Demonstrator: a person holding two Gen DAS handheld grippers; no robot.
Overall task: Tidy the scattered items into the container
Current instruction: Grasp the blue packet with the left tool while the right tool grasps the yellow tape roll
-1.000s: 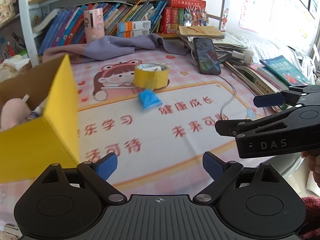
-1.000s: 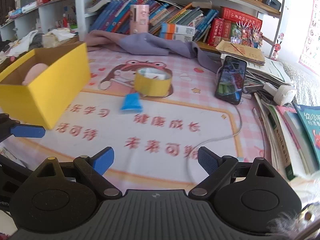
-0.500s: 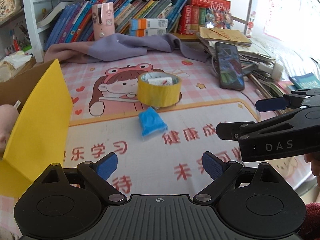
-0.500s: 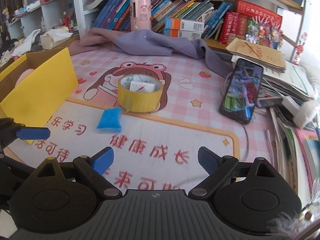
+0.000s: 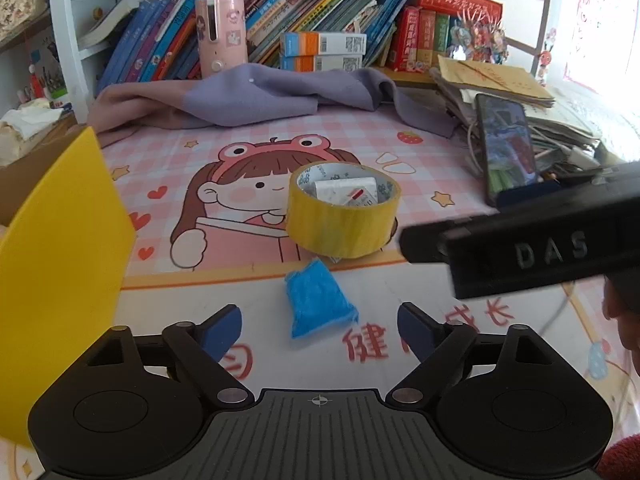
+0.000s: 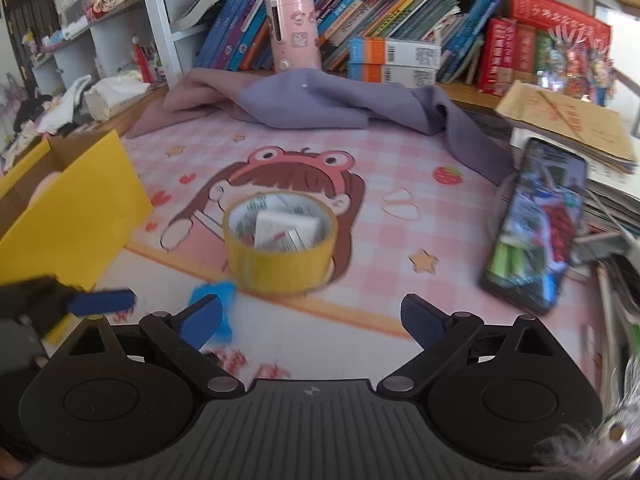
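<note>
Blurring right tool (image 5: 416, 236), its tips indistinct; yellow box (image 5: 60, 248) cropped.

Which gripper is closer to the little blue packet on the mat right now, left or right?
Left. The left gripper is open with the blue packet lying just ahead between its fingers. The right gripper is open and lined up with the yellow tape roll, the packet off by its left finger.

Your work surface is a pink cartoon desk mat (image 5: 248, 184). At its rear lies a crumpled purple cloth (image 5: 256, 100), with a pink cylindrical device (image 5: 221, 34) upright behind it against a row of shelved books (image 6: 360, 36). To your right, a lit phone (image 6: 536, 228) rests beside stacked papers (image 5: 496, 80).
</note>
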